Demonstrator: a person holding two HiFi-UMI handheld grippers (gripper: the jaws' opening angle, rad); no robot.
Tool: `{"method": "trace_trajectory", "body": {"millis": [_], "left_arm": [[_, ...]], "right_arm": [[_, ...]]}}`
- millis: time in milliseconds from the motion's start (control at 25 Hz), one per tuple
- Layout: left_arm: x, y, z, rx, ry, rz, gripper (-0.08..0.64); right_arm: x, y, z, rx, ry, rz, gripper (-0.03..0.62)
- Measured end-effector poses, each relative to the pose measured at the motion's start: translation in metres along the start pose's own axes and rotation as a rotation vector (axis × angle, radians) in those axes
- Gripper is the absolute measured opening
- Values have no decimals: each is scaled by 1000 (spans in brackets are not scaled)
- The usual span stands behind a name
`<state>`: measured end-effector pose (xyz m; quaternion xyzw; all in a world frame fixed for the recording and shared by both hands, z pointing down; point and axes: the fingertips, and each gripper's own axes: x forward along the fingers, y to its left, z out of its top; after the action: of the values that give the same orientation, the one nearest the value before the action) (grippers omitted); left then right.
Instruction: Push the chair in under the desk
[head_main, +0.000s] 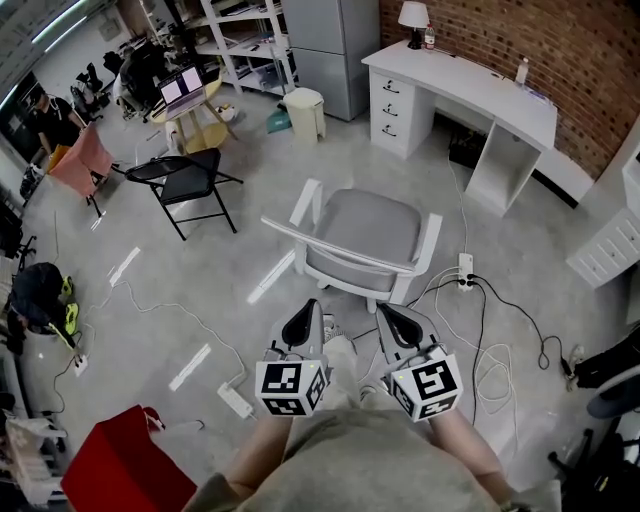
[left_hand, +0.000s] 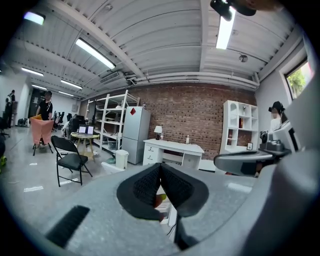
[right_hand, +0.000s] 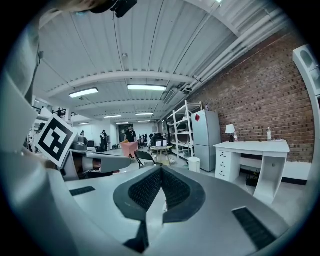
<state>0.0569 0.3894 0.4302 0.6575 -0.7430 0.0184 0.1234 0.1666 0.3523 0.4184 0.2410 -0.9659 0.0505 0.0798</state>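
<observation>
Just short of the chair (head_main: 365, 238), on its near side, the left claw (head_main: 304, 312) and the right claw (head_main: 388, 316) hung side by side. Each had its jaws closed together on nothing, and no contact with the chair's back rail was evident. The chair, white-framed with a grey seat, stood on the open floor. It was well apart from the white counter (head_main: 470, 88) beyond it and turned somewhat off the line to the counter's knee opening. Beside the chair, on the right claw's side, a power strip (head_main: 465, 270) and loops of black cable (head_main: 490, 310) lay on the floor.

Probable failures:
- Closed tips pressing on the slim rail might slide off it.
- An uneven push from the two claws might swing the chair further off line.
- The chair's base might catch the strip or cable and drag it.
- Beyond the chair, a drawer unit (head_main: 392, 100) and an end panel (head_main: 495, 165) bounded the opening. A skewed approach might drive an armrest into either.
</observation>
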Motion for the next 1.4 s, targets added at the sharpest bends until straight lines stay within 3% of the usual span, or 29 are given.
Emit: {"method": "trace_trajectory", "body": {"millis": [360, 800, 1400], "left_arm": [[42, 26, 5, -5, 0, -25, 9], [106, 58, 4, 0, 68, -85, 11], [174, 79, 7, 74, 152, -165, 11]], "right_arm": [[42, -15, 10, -41, 10, -37, 8], [100, -36, 4, -43, 69, -53, 8], [158, -66, -3, -26, 148, -44, 8]]}}
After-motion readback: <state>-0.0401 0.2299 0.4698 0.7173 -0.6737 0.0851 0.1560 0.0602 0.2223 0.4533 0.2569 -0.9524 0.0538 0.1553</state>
